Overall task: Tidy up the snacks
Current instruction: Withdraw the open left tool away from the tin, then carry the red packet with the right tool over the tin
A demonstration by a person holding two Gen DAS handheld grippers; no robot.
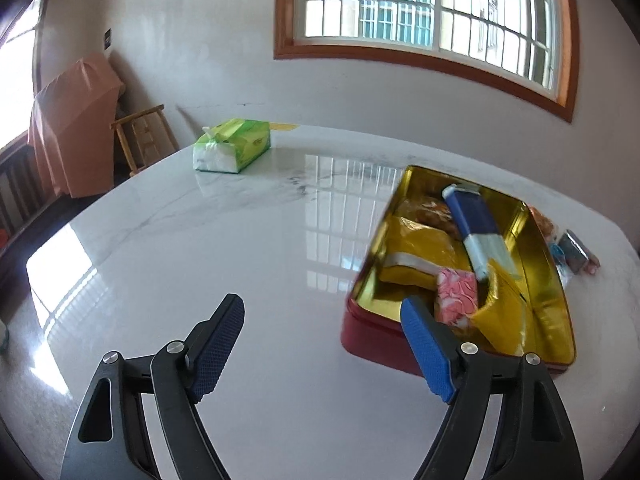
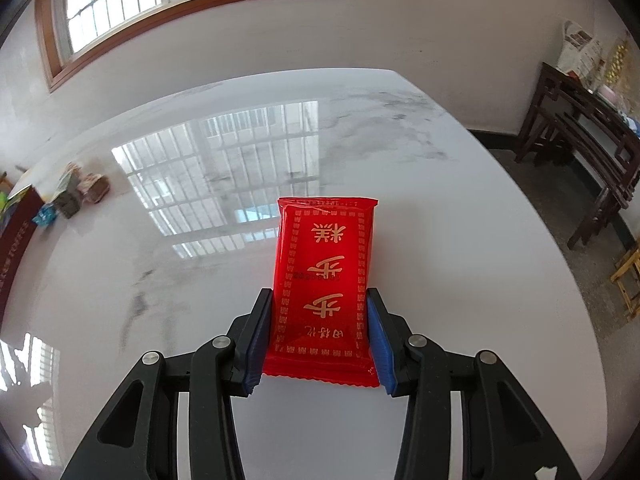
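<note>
1. Snacks already filled much of the tin [image 1: 558, 280]: a yellow packet [image 1: 420, 254], a blue-and-white bar [image 1: 478, 228], a pink packet [image 1: 458, 296] and a second yellow wrapper at the near corner lay inside it, loosely heaped rather than lined up.
2. Beyond the tin's far side a small pile of loose snacks [image 1: 572, 250] waited on the table [image 1: 200, 280], so that part of the job was not done. How many pieces made up the pile was hard to tell, since they sat small and blurred at the edge of both views.
3. The right gripper [image 2: 320, 334] was clamped on a red packet [image 2: 326, 276], its pads pressing the packet's two long edges near the lower end. The packet stood clear above the table, well apart from the tin (whose red wall showed only at the far left edge of the right wrist view), so it seemed to be next in line for the tin.
4. The left gripper [image 1: 322, 346] was spread wide with nothing between its pads, hovering over bare table just beside the tin's near corner; its right pad overlapped the tin's rim in the view.
5. A tissue pack [image 1: 232, 146] sat at the far side of the table, apart from the snacks.
6. By my reckoning the work stood past halfway: one packet in transit, the pile left.
</note>
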